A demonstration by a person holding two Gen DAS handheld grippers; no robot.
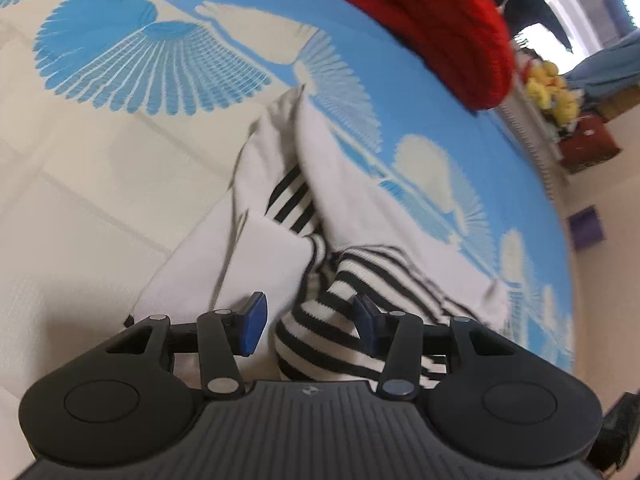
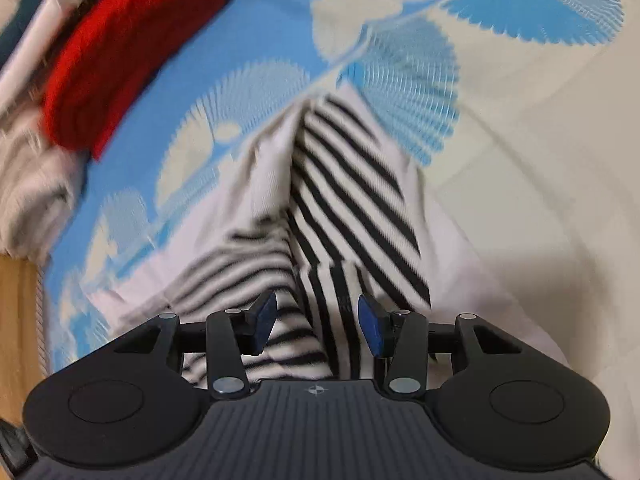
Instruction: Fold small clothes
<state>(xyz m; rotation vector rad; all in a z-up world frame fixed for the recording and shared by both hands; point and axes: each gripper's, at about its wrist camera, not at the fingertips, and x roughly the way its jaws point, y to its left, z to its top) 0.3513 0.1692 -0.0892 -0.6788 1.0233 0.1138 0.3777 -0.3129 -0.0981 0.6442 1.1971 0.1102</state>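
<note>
Where it bunches, the white garment (image 2: 320, 208) shows black-striped folds.

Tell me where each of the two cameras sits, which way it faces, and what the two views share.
Left wrist: on the left gripper, looking steeply down at the striped garment on the blue-patterned bedspread; only its open fingers show.
Right wrist: on the right gripper, looking down the garment's stripes; only its open fingers show.
Shared: garment, bedspread, red knit item.
</note>
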